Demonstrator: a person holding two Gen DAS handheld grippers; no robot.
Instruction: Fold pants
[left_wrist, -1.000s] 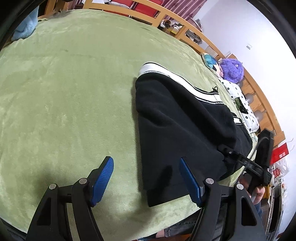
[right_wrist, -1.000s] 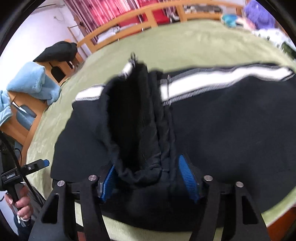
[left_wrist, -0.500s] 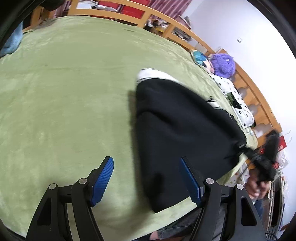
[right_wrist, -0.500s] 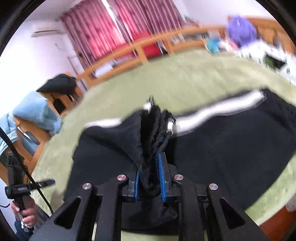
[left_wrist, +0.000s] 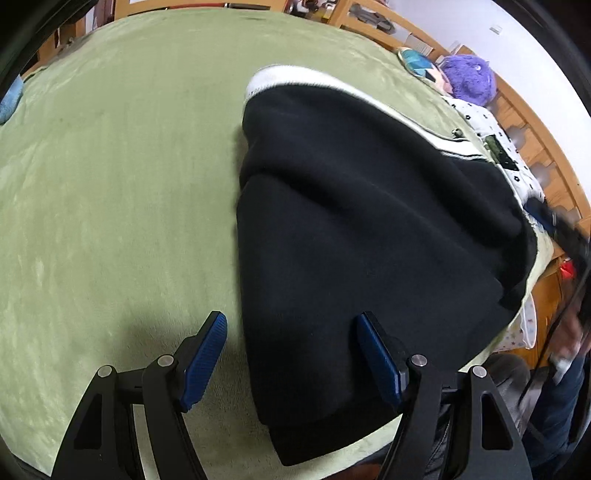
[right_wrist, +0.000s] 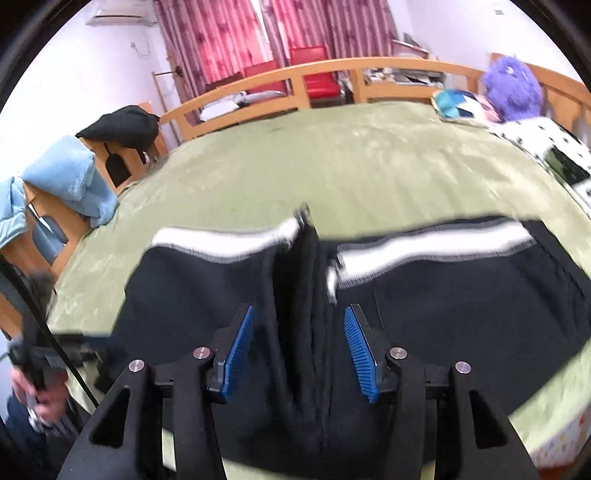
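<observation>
Black fleece pants (left_wrist: 369, 229) with a white side stripe (right_wrist: 424, 247) lie on the green blanket (left_wrist: 110, 184) covering the bed, near its front edge, already doubled over themselves. From the right wrist view, the right gripper (right_wrist: 299, 349) stands over a raised ridge of gathered cloth; its jaws are opening, the blue pads (right_wrist: 240, 349) stand clear of the ridge on both sides, and nothing is pinched, though the fabric sits between them. From the left wrist view, the left gripper (left_wrist: 291, 360) hangs wide open above the near left edge of the garment, one pad over bare blanket, the other over black cloth, gripping nothing. Motion blur on the stripe and on the person's hand (right_wrist: 37, 391) at the frame edge makes it uncertain whether the ridge is free-standing or slumping. Judgement: the step in hand is a release and re-grip between folds. To do it well, the right jaws should clear the ridge fully before moving off, so the layers are not dragged askew. The left gripper should take the edge with both layers together, and the stripe should be kept straight as an alignment guide. Fleece is thick and springy, so each crease likely needs pressing flat.
</observation>
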